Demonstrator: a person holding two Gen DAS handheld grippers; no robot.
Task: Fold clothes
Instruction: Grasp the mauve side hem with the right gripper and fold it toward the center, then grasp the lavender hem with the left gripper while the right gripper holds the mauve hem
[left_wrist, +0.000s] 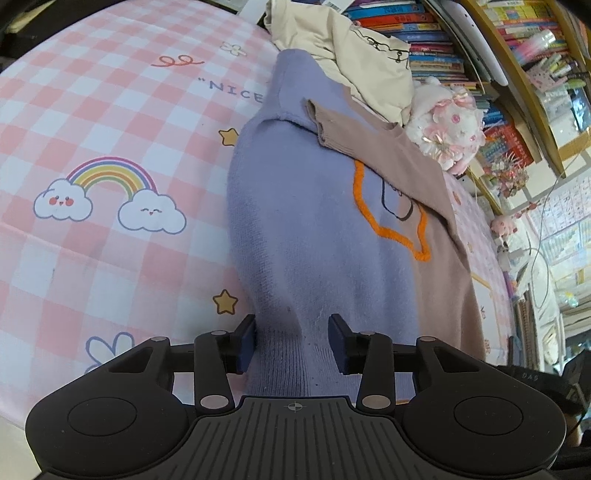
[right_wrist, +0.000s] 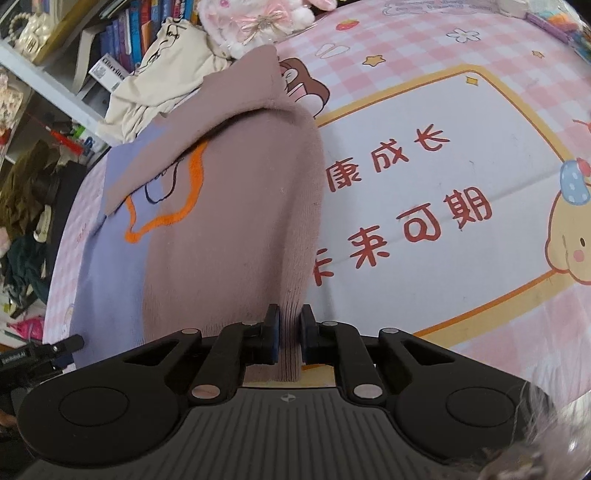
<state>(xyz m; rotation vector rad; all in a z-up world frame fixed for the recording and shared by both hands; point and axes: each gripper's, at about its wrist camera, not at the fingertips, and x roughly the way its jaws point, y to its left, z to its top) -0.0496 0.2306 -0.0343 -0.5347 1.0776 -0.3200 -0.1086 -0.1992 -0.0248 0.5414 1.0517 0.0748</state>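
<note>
**Sweater gripped at the hem, right side only**

Both grippers sit low at the near edge, pointing along the two-tone sweater spread on the pink checked sheet. Left gripper: pads apart, straddling the lavender ribbed hem, not pinching. Right gripper: pads clamped together on the mauve ribbed hem, fabric bunched between them. Both sleeves are folded in over the chest, partly covering the orange star outline. The neckline is hidden behind the cream garment. The plush toy is blurred; the bookshelf is cut off.
</note>
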